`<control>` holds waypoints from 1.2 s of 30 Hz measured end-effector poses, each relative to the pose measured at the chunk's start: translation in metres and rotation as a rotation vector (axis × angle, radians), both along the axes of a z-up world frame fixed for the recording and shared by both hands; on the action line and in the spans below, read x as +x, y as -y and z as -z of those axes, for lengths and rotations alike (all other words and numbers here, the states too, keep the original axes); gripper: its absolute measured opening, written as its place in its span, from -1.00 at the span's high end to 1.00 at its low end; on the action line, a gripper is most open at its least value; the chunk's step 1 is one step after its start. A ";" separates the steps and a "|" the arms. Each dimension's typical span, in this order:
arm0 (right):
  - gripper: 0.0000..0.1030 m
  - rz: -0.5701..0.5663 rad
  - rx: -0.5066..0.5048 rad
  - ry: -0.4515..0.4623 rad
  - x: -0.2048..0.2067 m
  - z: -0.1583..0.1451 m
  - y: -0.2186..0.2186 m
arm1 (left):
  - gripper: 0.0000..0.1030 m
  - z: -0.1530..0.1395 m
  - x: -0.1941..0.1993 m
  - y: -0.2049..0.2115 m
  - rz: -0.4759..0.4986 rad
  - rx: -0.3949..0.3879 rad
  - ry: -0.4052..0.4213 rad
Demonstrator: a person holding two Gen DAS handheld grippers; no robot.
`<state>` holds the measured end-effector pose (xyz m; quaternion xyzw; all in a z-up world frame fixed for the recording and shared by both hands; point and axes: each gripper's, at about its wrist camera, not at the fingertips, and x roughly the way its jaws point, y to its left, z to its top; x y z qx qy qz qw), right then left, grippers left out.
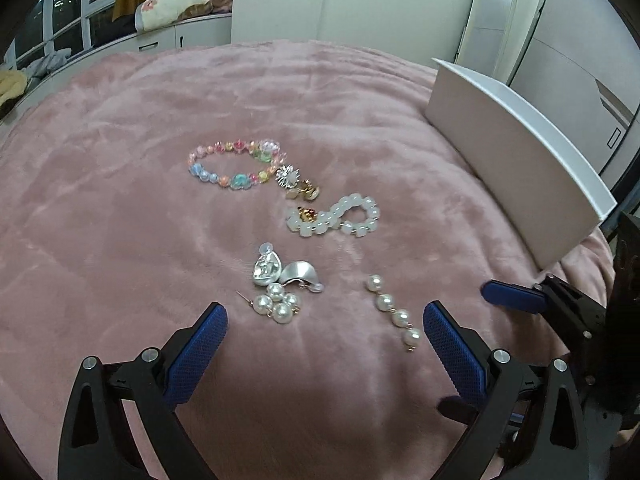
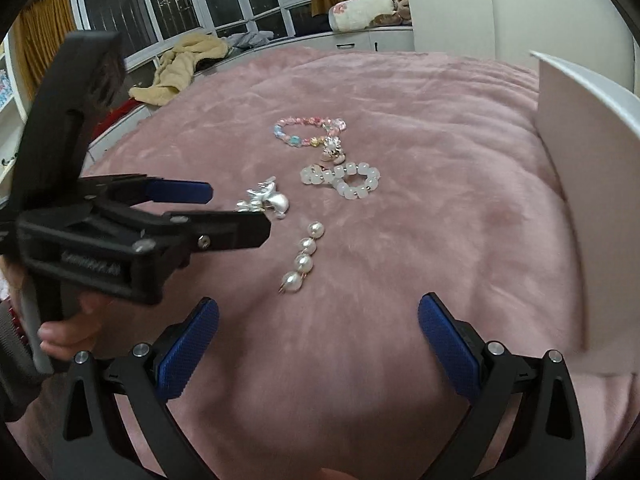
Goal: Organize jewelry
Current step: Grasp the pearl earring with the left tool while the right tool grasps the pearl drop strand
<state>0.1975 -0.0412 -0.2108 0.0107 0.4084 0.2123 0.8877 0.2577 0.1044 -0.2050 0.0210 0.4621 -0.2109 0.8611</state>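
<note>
Jewelry lies on a pink blanket [image 1: 120, 200]. A pastel bead bracelet [image 1: 236, 164] lies farthest, with a small silver and gold earring cluster [image 1: 298, 184] beside it. A white jade-like bracelet [image 1: 336, 218] lies in a figure eight. Silver earrings [image 1: 284, 272] and a pearl cluster earring [image 1: 276, 304] lie just ahead of my open, empty left gripper [image 1: 324, 316]. A pearl drop earring [image 1: 396, 312] lies by its right finger and ahead of my open, empty right gripper [image 2: 318, 316]; it also shows in the right wrist view [image 2: 302, 258].
A white box [image 1: 516, 160] stands on the blanket at the right, also in the right wrist view [image 2: 592, 184]. The left gripper [image 2: 240, 216] crosses the left of the right wrist view. Windows, curtains and clothes lie beyond the bed.
</note>
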 end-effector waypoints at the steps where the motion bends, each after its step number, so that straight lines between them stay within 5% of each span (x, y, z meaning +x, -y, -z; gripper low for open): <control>1: -0.93 0.004 0.001 0.003 0.003 0.002 -0.002 | -0.67 0.004 0.003 -0.001 0.000 -0.004 -0.007; 2: -0.93 0.011 -0.015 0.008 0.006 0.005 -0.006 | -0.20 0.008 0.005 -0.003 -0.003 -0.014 -0.030; 5: -0.86 0.017 -0.037 0.001 0.015 0.013 -0.012 | 0.39 0.019 0.014 -0.005 0.000 -0.018 -0.097; 11: -0.45 0.058 -0.027 -0.025 0.021 0.018 -0.003 | 0.45 0.021 0.018 -0.005 -0.014 0.023 -0.080; 13: 0.26 0.100 -0.008 -0.023 0.021 0.016 0.006 | 0.45 0.020 0.017 -0.004 -0.021 0.039 -0.062; 16: 0.76 0.126 0.097 -0.060 0.025 0.015 0.025 | 0.52 0.018 0.012 0.000 -0.029 0.054 -0.049; 18: 0.92 0.112 0.140 -0.065 0.025 0.011 0.029 | 0.68 0.015 0.010 0.000 -0.033 0.053 -0.048; 36: 0.93 0.075 0.178 0.049 0.006 -0.035 0.035 | 0.69 -0.009 -0.018 -0.009 -0.037 0.082 0.005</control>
